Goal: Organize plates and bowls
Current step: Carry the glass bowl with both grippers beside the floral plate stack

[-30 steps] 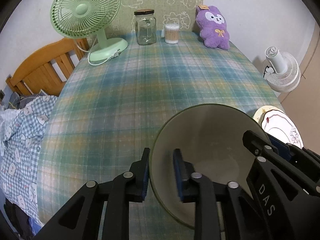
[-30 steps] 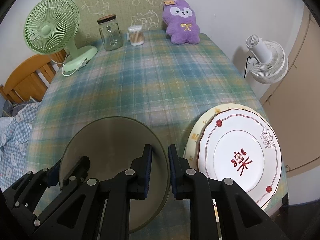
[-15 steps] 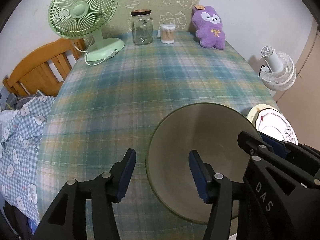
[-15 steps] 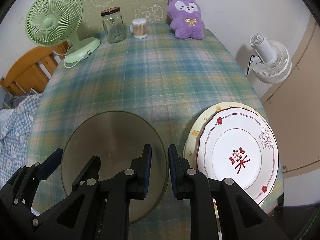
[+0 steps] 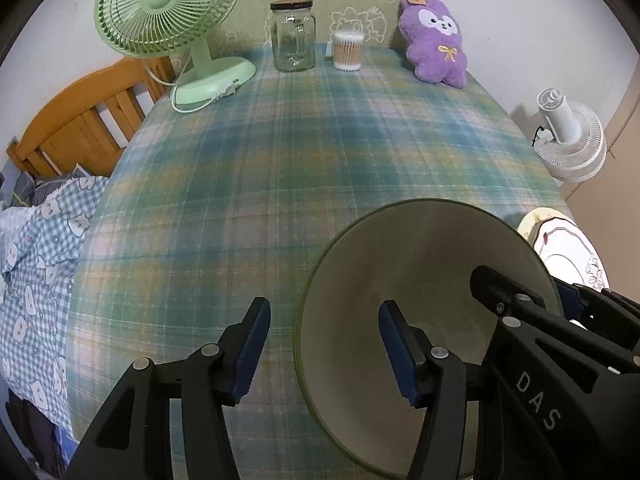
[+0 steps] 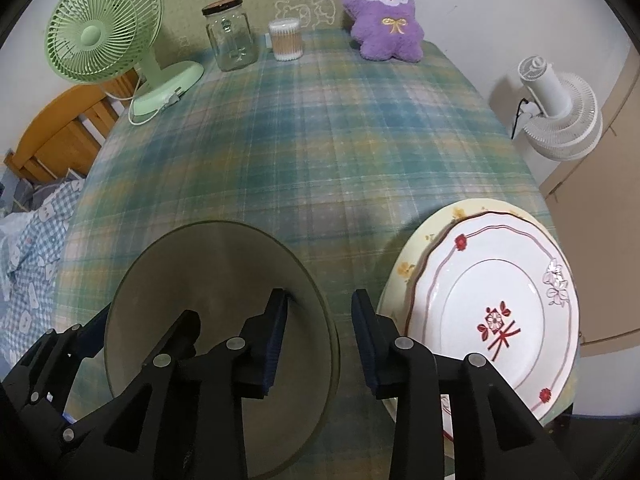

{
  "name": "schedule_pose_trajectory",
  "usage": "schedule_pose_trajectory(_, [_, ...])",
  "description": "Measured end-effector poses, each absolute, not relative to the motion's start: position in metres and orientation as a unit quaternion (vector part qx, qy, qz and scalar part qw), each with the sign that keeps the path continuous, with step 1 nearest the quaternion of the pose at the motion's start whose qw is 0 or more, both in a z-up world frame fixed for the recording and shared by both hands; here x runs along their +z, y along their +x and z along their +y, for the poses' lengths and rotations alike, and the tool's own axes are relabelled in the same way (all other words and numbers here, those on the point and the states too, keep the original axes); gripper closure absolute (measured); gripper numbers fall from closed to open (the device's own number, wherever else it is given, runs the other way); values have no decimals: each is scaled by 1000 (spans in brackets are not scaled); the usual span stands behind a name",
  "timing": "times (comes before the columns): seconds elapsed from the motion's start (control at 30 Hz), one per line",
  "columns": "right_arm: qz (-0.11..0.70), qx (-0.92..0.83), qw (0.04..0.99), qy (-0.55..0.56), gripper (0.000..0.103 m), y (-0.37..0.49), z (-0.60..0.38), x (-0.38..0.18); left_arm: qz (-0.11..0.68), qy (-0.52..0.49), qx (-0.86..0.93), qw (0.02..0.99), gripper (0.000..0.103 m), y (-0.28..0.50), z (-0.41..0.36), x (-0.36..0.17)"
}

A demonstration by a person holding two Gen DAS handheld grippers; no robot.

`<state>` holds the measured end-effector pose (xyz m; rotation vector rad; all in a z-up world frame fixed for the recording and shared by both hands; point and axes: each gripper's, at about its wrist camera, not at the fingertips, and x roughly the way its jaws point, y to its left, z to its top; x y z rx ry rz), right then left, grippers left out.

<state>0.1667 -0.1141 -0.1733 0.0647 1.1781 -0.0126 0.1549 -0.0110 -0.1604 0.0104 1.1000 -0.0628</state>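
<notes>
An olive-green translucent bowl point(image 5: 424, 276) point(image 6: 208, 280) sits on the plaid tablecloth at the near edge. My left gripper point(image 5: 324, 350) is open and straddles the bowl's left rim, with neither pad touching it. My right gripper point(image 6: 320, 338) straddles the bowl's right rim. Its jaws are opening, and both pads stand clear of the rim. To the right, a white plate with red flowers point(image 6: 500, 300) point(image 5: 568, 248) lies stacked on a yellow-rimmed plate point(image 6: 412, 256) at the table's right corner.
Along the far edge stand a green desk fan point(image 5: 168, 12), a glass jar point(image 5: 294, 36), a cotton swab tub point(image 5: 348, 50) and a purple plush point(image 5: 436, 40). A white fan point(image 6: 560, 112) stands off the table on the right. A wooden frame point(image 5: 80, 112) and checked cloth point(image 5: 36, 264) lie to the left.
Both grippers were shut on the bowl's rim. The left jaws opened first, then the right jaws parted. The bowl has stayed where it was on the cloth.
</notes>
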Motion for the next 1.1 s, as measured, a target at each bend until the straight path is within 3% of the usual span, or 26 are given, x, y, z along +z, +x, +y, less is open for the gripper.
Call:
schedule_pose_trajectory(0.53, [564, 33, 822, 72, 63, 175, -119, -189, 526, 9, -19, 850, 45, 161, -11, -169])
schedule_pose_trajectory(0.7, [572, 38, 814, 96, 51, 175, -126, -195, 525, 1, -28, 850, 43, 161, -9, -172])
schedule_pose_trajectory(1.1, [571, 60, 810, 120, 52, 175, -132, -202, 516, 5, -25, 856, 43, 159, -12, -172])
